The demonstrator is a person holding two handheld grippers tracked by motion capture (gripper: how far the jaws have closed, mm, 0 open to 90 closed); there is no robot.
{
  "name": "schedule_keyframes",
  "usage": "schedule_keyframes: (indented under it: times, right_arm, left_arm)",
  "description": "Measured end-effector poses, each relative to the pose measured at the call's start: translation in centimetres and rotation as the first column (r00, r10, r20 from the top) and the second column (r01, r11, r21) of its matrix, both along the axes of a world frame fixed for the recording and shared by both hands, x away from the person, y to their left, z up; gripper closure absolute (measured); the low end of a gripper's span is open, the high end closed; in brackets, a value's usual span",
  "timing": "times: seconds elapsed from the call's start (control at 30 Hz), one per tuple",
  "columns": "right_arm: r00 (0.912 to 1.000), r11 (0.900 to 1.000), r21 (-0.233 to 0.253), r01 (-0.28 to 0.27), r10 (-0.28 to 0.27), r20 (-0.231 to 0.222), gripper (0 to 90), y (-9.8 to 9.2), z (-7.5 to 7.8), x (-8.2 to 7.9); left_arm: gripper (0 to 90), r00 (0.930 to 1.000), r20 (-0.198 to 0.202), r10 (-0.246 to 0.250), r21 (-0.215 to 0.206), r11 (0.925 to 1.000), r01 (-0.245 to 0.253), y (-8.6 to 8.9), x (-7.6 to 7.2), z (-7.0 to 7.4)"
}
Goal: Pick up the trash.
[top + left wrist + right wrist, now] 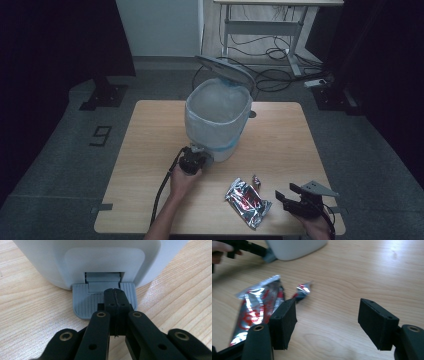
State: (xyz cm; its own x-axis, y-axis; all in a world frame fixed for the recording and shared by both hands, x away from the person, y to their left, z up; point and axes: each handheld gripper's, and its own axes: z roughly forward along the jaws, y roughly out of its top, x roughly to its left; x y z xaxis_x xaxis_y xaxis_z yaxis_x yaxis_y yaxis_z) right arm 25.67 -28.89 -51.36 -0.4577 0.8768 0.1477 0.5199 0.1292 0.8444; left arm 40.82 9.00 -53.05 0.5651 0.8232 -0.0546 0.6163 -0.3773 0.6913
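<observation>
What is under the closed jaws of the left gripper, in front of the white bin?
The left gripper, shut, presses on the grey ribbed pedal of the bin. The pedal's middle is covered by it.

Left gripper point(115, 293) closed, right gripper point(328, 325) agape

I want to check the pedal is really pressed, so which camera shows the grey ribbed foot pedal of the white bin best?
The left gripper view: the grey ribbed foot pedal sits close and sharp under the shut left gripper. The high view hides most of it behind that gripper; the right gripper view catches a blurred grey corner.
</observation>
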Motion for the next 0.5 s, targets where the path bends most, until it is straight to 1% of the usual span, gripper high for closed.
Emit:
schedule_keyframes:
  times: [0.13,0.3,0.5]
  right_arm:
    - [0.9995,0.999,0.011,-0.033,0.033,-0.003,32.8,0.6,0.2,-0.4]
    - [0.9968,0.997,-0.008,-0.079,0.079,-0.014,33.6,1.7,-0.1,-0.7]
    - [0.9925,0.993,-0.028,-0.118,0.117,-0.034,34.1,2.9,-0.6,-0.8]
  left_arm:
    - [90.0,1.0,-0.001,0.002,-0.006,1.0,-0.002,0.0,0.0,0.0]
    - [90.0,1.0,0.003,-0.002,-0.002,1.0,0.002,0.0,0.0,0.0]
    - [90.0,1.0,0.004,-0.002,0.002,1.0,0.002,0.0,0.0,0.0]
